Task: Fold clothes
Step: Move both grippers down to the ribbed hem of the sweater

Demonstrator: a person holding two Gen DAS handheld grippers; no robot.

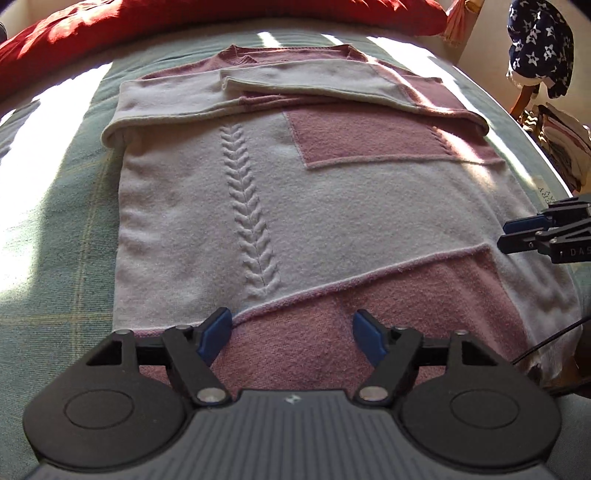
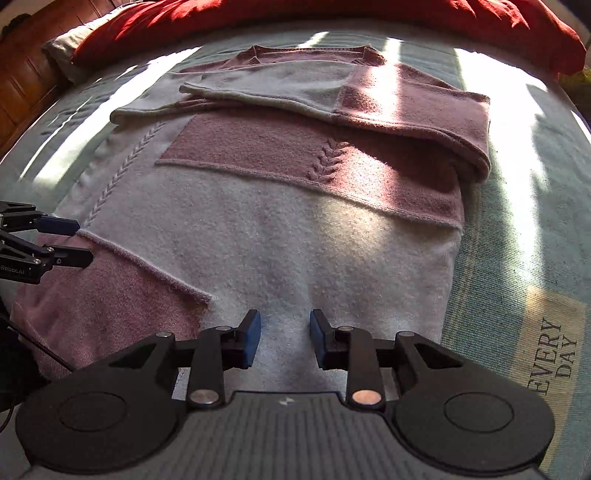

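Left tongs (image 1: 291,334): jaws spread wide, nothing between the blue pads, poised over the pink panel at the near hem of the sweater (image 1: 295,192). Right tongs (image 2: 285,339): jaws at a narrower gap, also empty, over the white knit near the hem; no pad presses on cloth in either view. Each tool shows at the edge of the other's camera, level with the lower part of the sweater body, one on each side. Sweater: pink and white patchwork knit with a raised braid pattern, lying flat and face up on the bed, collar at the far end, both sleeves folded across the chest so that one lies on top of the other. Bedcover (image 1: 55,229): pale green with faint check lines, crossed by bright bands of sunlight that also fall over the sweater. Red quilt (image 1: 184,18): bunched along the far edge of the bed, beyond the collar, apart from the sweater. Pillow (image 2: 62,44): grey-white corner at the far left, partly under the quilt. Wooden panel (image 2: 26,66): brown, behind the pillow. Printed label (image 2: 557,350): cream patch on the cover to the right of the sweater, reading EVERY DAY. Dark blue cloth with white stars (image 1: 539,44): hanging off the bed at the far right. Thin black cable (image 1: 554,338): runs over the sweater's near right corner.
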